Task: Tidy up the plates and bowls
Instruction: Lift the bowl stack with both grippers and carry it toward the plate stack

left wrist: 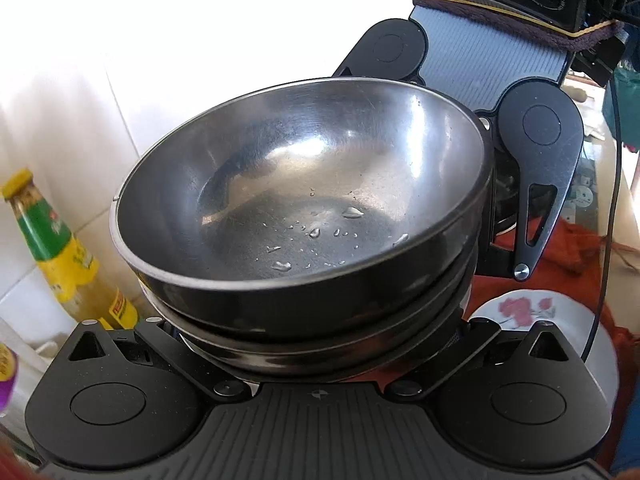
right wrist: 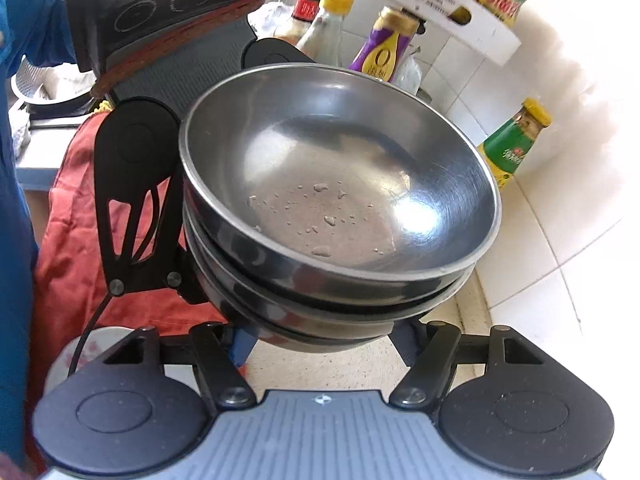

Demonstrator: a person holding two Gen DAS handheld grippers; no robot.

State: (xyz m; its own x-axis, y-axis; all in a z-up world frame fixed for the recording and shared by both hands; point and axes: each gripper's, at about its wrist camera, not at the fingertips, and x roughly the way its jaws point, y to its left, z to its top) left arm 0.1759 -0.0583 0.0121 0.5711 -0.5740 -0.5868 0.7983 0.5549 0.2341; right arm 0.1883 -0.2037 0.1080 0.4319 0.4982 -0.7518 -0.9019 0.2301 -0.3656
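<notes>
A stack of steel bowls (left wrist: 304, 184) hangs in the air between both grippers, and its top bowl holds water drops. My left gripper (left wrist: 320, 344) is shut on the near side of the stack, its fingertips hidden under the lowest bowl. Across the stack, an arm of the right gripper (left wrist: 536, 216) shows against the far rim. In the right wrist view the same bowl stack (right wrist: 340, 184) is tilted slightly. My right gripper (right wrist: 322, 340) is shut on its base, with blue pads (right wrist: 240, 346) pressed against the lowest bowl. An arm of the left gripper (right wrist: 128, 200) shows at the left.
A white plate with red flowers (left wrist: 528, 312) lies on a red cloth (left wrist: 580, 248) below. A green-and-yellow sauce bottle (right wrist: 516, 144), a purple bottle (right wrist: 388, 44) and other bottles stand by the white tiled wall. A white shelf (right wrist: 460, 20) hangs above. A blue sleeve (right wrist: 16, 240) is at the left.
</notes>
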